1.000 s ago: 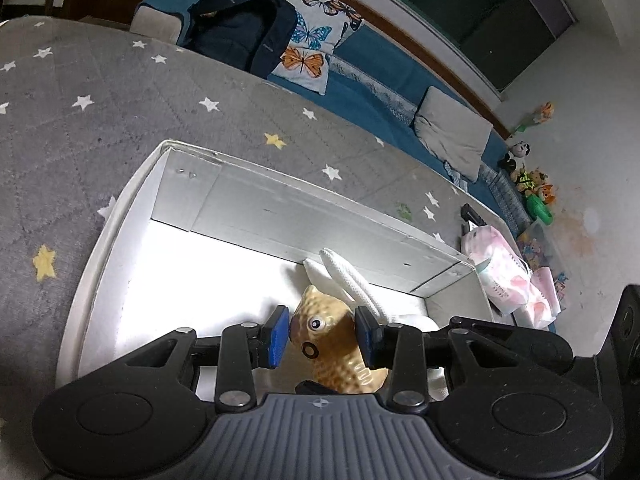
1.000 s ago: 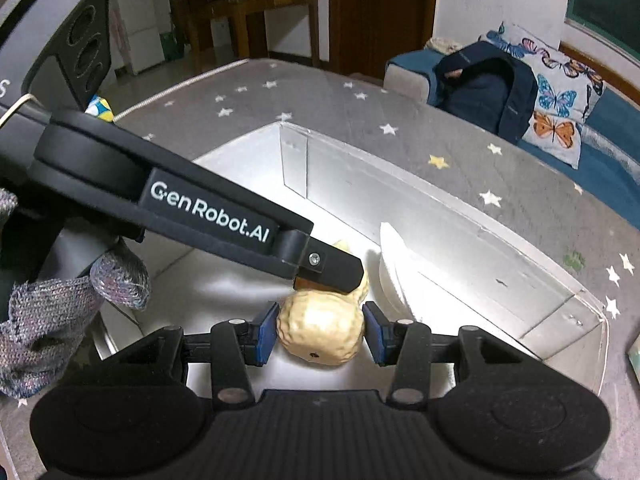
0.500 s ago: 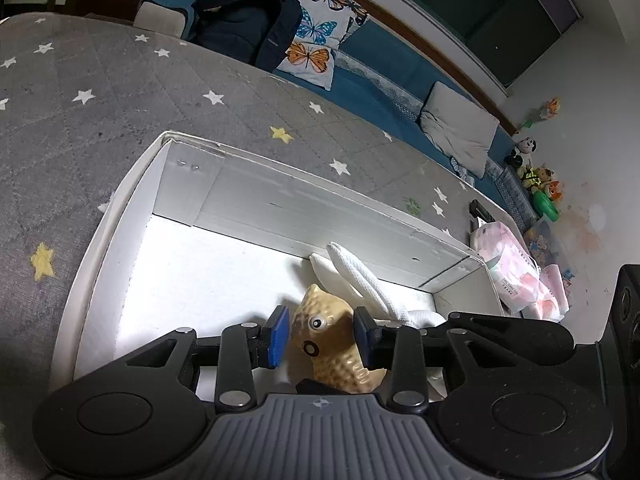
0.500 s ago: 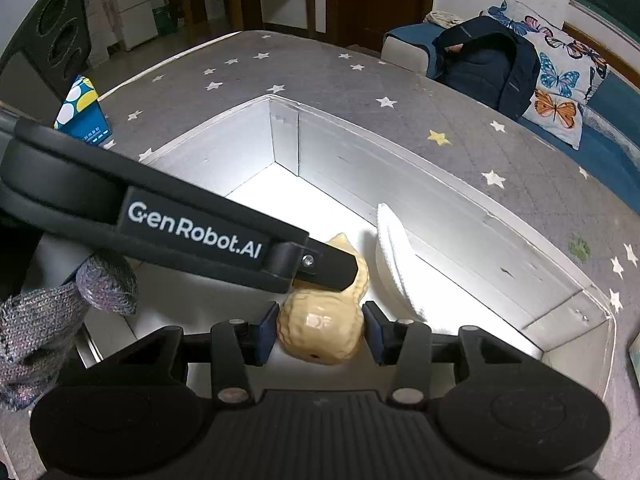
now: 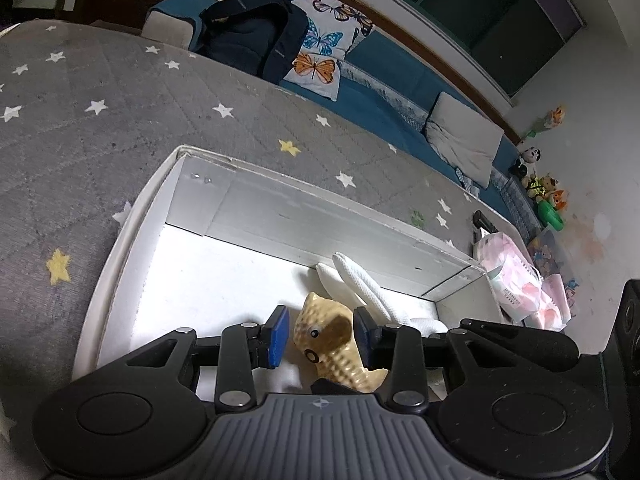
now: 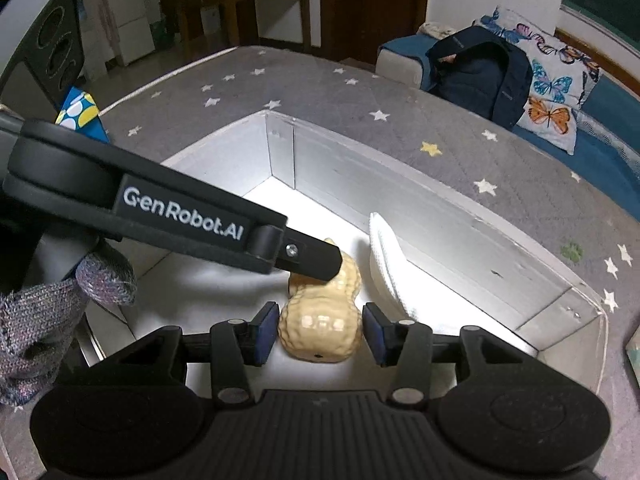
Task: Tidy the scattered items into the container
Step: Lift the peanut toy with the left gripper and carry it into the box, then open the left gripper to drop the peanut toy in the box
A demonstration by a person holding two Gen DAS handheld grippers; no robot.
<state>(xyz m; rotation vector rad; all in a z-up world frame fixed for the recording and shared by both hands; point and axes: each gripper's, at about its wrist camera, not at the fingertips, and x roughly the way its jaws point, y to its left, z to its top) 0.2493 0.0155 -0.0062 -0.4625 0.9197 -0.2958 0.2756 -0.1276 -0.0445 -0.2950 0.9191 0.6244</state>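
A white open box [image 5: 132, 216] [image 6: 440, 200] lies on the grey star-patterned mat. Inside it are a tan owl figurine [image 5: 332, 340], a tan peanut-shaped toy [image 6: 320, 320] and a white folded cloth [image 5: 360, 284] [image 6: 386, 256]. My left gripper [image 5: 322, 336] is open, its blue pads apart from the owl on both sides. My right gripper [image 6: 320, 332] is open around the peanut toy, with small gaps at each pad. The left gripper's black arm [image 6: 180, 220] crosses the right wrist view above the owl.
A pink tissue pack [image 5: 516, 280] lies past the box's right end. A blue patterned carton [image 6: 80, 114] stands on the mat at left. A dark backpack [image 5: 252, 40] and butterfly pillows [image 5: 320, 52] lie on the blue sofa behind.
Both grippers opened: the left pads let go of the owl and the right pads let go of the peanut toy. Both toys now rest in the box.
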